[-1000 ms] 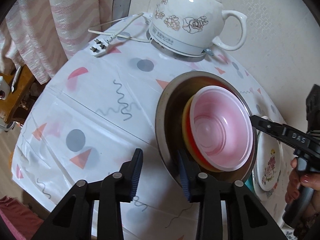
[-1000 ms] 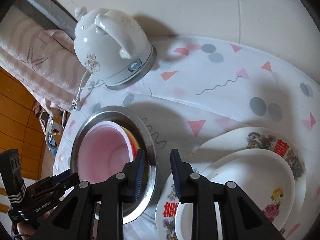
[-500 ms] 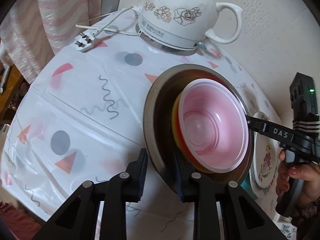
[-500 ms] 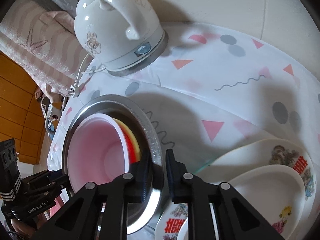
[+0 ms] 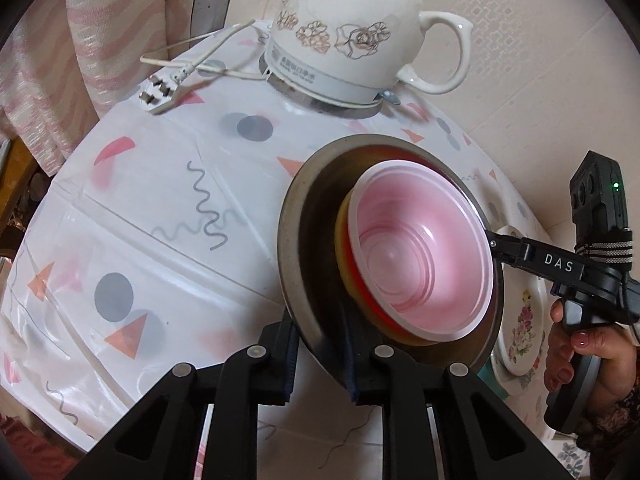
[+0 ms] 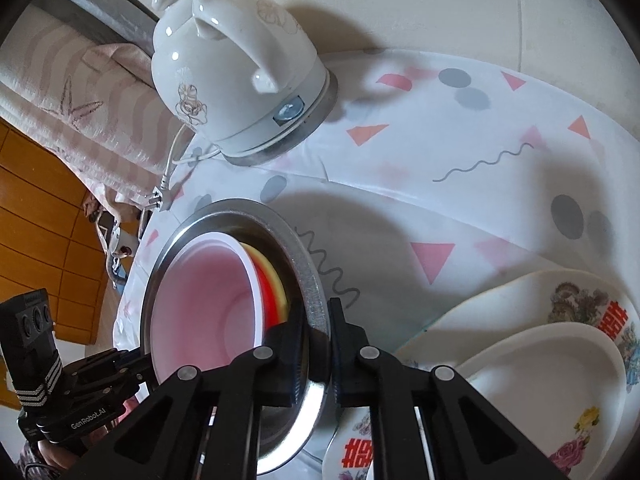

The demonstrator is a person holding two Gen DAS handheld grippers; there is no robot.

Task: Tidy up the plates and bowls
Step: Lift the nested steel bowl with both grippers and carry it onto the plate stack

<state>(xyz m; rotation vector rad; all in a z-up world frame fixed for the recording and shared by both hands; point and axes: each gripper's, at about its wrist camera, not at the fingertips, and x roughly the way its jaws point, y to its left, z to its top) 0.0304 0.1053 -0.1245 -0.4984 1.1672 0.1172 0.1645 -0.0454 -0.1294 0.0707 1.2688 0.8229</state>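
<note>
A steel bowl holds nested bowls: a pink one on top of a red and a yellow one. My left gripper is shut on the steel bowl's near rim. My right gripper is shut on the opposite rim of the steel bowl; it also shows in the left wrist view. The bowl is tilted and held between both grippers, above the table. Stacked white floral plates lie to the right.
A white ceramic kettle on its base stands at the back of the round table, its cord and plug to the left. A striped curtain hangs behind. A wall is on the right.
Both grippers have closed onto the steel bowl's rim from opposite sides. The bowl with its nested bowls has tilted and risen off the tablecloth.
</note>
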